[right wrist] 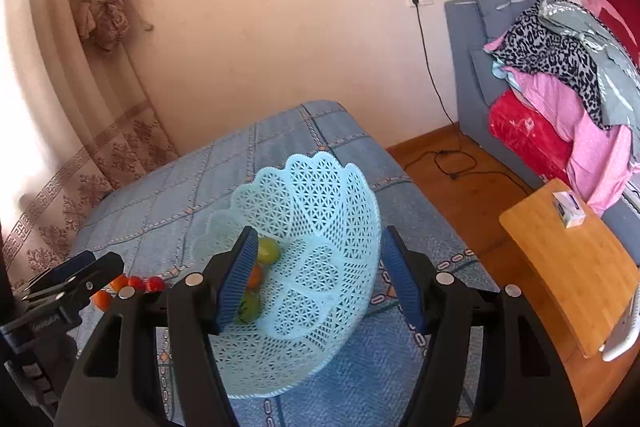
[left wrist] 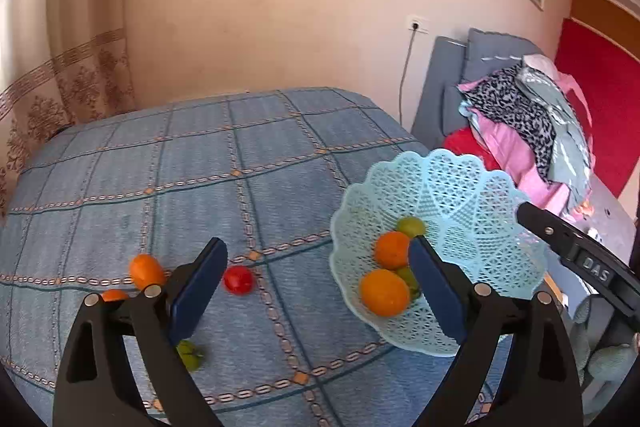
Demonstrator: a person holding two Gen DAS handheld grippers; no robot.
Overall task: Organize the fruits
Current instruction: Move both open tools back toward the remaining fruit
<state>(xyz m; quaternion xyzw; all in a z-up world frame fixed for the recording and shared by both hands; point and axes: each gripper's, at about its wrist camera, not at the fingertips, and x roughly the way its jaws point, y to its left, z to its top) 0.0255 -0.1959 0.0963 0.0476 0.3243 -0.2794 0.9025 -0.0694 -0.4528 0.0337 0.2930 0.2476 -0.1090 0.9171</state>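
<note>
A light blue lattice basket (left wrist: 480, 227) stands tipped up on the blue checked tablecloth (left wrist: 240, 167). It holds two oranges (left wrist: 385, 291) and green fruits (left wrist: 411, 225). My left gripper (left wrist: 318, 245) is open wide just left of the basket, with nothing between its pads. On the cloth to its left lie an orange (left wrist: 146, 271), a red tomato (left wrist: 238, 279) and a green fruit (left wrist: 190, 353). My right gripper (right wrist: 320, 233) straddles the basket (right wrist: 320, 267) wall, one finger inside by the green fruit (right wrist: 267, 250), one outside at the rim.
The table's right edge drops to a wooden floor with a black cable (right wrist: 448, 159). A wooden seat (right wrist: 560, 267) with a small box stands at the right. A grey sofa piled with clothes (right wrist: 560, 67) lies behind it. Wall and curtain (left wrist: 80, 87) close the far side.
</note>
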